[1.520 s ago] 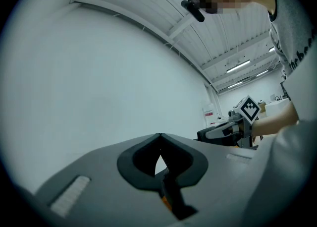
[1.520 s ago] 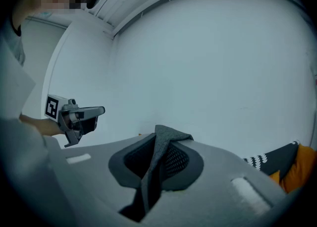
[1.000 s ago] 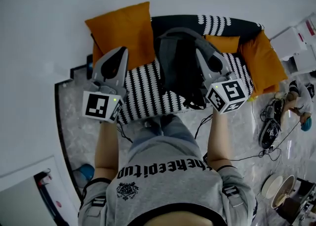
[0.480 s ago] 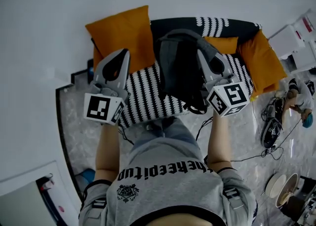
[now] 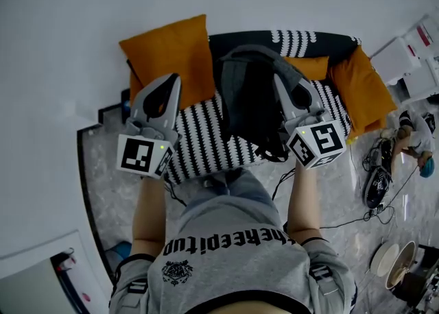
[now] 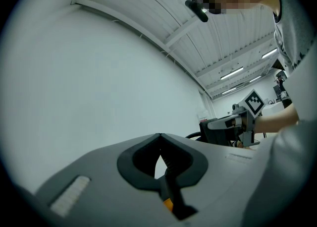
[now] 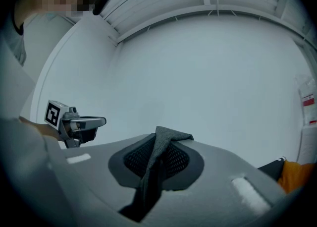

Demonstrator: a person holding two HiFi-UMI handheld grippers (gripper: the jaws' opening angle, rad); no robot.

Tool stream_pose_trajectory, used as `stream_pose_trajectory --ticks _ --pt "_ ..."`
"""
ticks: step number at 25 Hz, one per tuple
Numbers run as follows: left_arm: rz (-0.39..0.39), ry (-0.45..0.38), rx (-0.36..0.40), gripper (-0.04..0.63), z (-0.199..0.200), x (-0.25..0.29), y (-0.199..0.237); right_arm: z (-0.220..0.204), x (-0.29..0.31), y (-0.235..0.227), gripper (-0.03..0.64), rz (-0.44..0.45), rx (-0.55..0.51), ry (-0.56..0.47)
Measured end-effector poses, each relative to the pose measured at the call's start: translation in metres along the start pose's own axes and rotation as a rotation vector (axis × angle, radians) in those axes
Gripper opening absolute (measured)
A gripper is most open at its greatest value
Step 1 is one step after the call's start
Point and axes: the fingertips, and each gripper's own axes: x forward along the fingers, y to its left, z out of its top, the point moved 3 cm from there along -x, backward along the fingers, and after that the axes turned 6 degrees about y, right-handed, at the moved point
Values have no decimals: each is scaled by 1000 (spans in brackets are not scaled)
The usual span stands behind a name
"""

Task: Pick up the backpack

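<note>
Grey short-sleeved T-shirt [image 5: 236, 280] — black lettering [image 5: 230, 240], a black crest [image 5: 177, 271], dark-edged sleeves [image 5: 322, 271].

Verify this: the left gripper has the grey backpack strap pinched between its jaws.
Wrong gripper: the right gripper has the grey backpack strap pinched between its jaws, as the right gripper view shows. The left gripper is shut on nothing.

White wall [image 5: 62, 38] fills the upper left. A striped sofa [image 5: 202, 134] (orange cushions [image 5: 171, 52]) stands on marbled floor [image 5: 110, 189].
</note>
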Motion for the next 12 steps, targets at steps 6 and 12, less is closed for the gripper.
stream_pose_trajectory --ticks 6,12 --pt "-9 -8 2 12 2 -1 4 5 2 5 32 -6 -10 -7" --pt "-10 -8 -1 12 -1 -3 9 3 4 11 32 -4 -15 -3"
